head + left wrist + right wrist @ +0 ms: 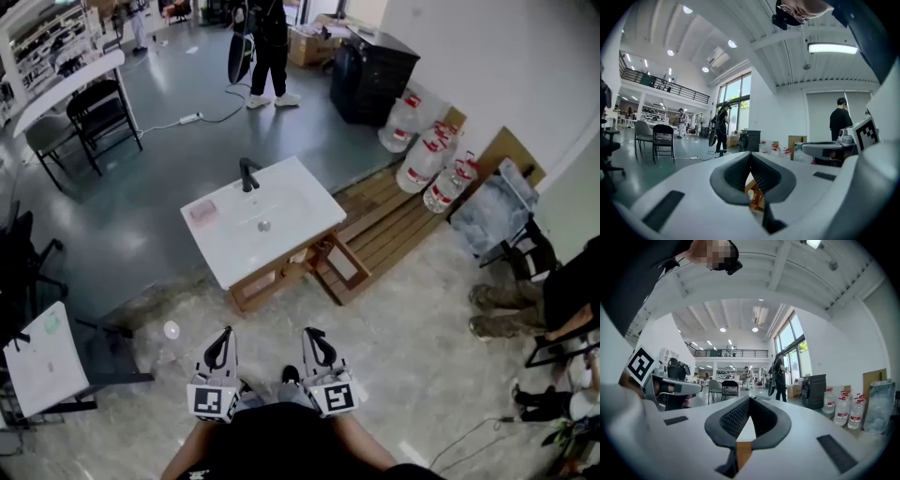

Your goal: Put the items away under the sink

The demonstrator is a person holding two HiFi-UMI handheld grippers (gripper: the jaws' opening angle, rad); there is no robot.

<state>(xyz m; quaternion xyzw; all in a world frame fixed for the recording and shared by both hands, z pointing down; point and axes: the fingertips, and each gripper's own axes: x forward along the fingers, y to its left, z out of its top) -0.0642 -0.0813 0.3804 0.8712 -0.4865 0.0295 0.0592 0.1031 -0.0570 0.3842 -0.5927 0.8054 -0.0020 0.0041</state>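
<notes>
While the left hand-held gripper [224, 335] and right hand-held gripper [310, 335] hover closed and empty, a white ceramic sink [281, 234] on a wooden cabinet [255, 292] stands beyond them on the floor.
Both pairs of jaws are pressed together on nothing, near the person's body. A flat pink item [202, 212] lies on the sink's left rim, near the black tap [248, 174] at its far edge.

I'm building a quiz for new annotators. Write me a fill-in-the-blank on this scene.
The faucet on the sink is ____ in colour.
The water jugs stand beside the white ____ at the right.
The left gripper and right gripper both have their jaws ____, with nothing between them.
Missing words: black; wall; shut.
</notes>
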